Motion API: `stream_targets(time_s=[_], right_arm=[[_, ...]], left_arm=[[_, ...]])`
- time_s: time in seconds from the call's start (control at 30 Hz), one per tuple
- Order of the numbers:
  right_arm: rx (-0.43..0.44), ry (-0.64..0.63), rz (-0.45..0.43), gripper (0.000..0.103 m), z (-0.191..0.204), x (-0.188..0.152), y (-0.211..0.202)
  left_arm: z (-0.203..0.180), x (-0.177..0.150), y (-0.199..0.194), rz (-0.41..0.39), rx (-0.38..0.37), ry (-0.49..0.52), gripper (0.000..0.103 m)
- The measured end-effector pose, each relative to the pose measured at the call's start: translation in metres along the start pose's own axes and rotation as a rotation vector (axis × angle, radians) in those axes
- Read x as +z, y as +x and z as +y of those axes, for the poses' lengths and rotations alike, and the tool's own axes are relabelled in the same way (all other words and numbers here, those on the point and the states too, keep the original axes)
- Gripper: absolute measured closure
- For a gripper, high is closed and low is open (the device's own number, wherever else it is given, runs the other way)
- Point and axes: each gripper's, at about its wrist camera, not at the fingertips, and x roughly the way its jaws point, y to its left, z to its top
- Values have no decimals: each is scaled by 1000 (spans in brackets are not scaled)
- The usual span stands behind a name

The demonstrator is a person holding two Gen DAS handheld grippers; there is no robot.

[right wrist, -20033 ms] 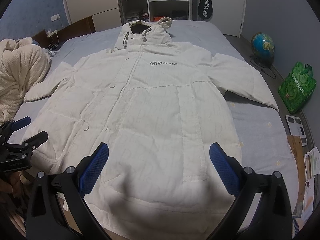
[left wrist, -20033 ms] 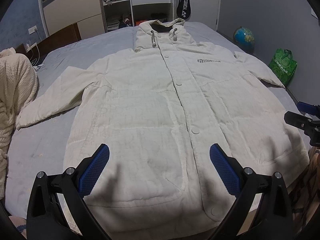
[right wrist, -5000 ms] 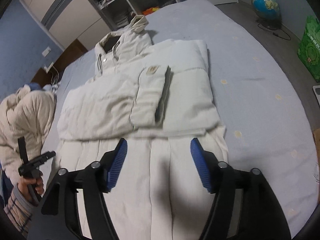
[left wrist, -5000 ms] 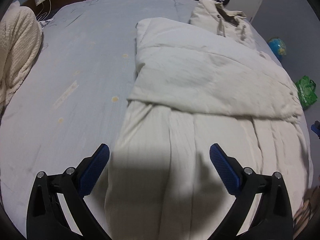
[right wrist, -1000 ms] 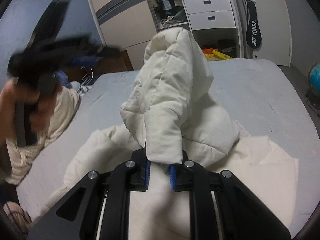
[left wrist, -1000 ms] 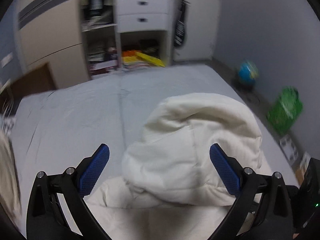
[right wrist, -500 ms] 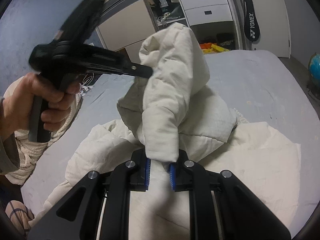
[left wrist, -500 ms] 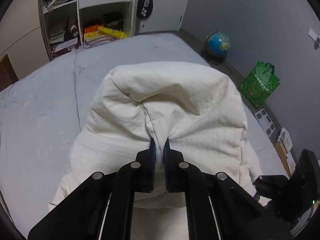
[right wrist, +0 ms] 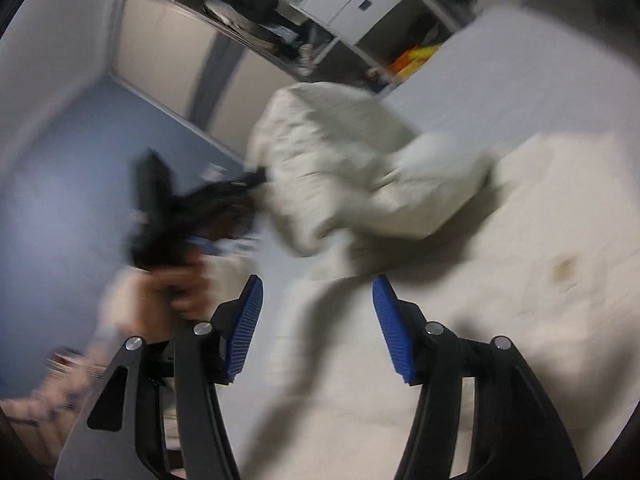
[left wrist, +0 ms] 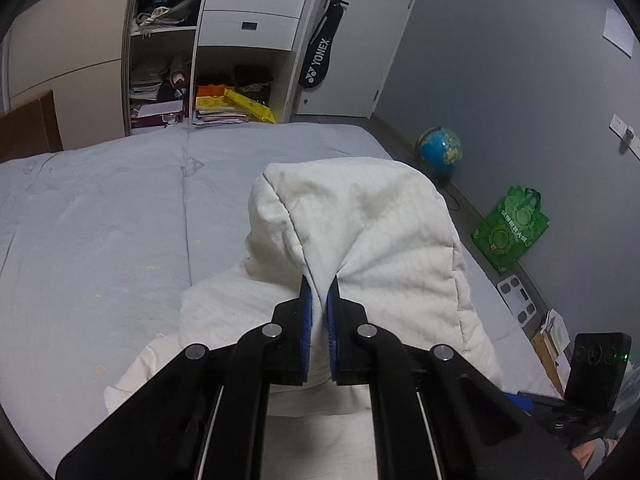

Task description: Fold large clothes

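Note:
The cream padded coat [left wrist: 372,236] lies partly folded on the grey bed [left wrist: 100,216]. My left gripper [left wrist: 319,300] is shut on a fold of the coat and holds that part lifted above the bed. In the blurred right wrist view the lifted bulge of the coat [right wrist: 344,164] hangs from the left gripper [right wrist: 256,178], seen at the left with the hand on it. My right gripper [right wrist: 318,320] is open and empty, just in front of the coat's lower part [right wrist: 520,280].
White drawers and open shelves [left wrist: 224,52] stand behind the bed, with a racket bag [left wrist: 320,64] beside them. A globe [left wrist: 438,152], a green bag [left wrist: 510,232] and a scale [left wrist: 516,296] are on the floor at the right.
My right gripper has let go of the coat, opened and swung down and left. My left gripper stays shut on the lifted fold.

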Motion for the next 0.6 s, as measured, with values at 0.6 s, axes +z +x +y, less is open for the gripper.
stream_targets(time_s=[0.6], right_arm=[[296, 617, 3, 29, -24, 34, 37]], left_arm=[[-8, -21, -17, -30, -4, 40, 96]])
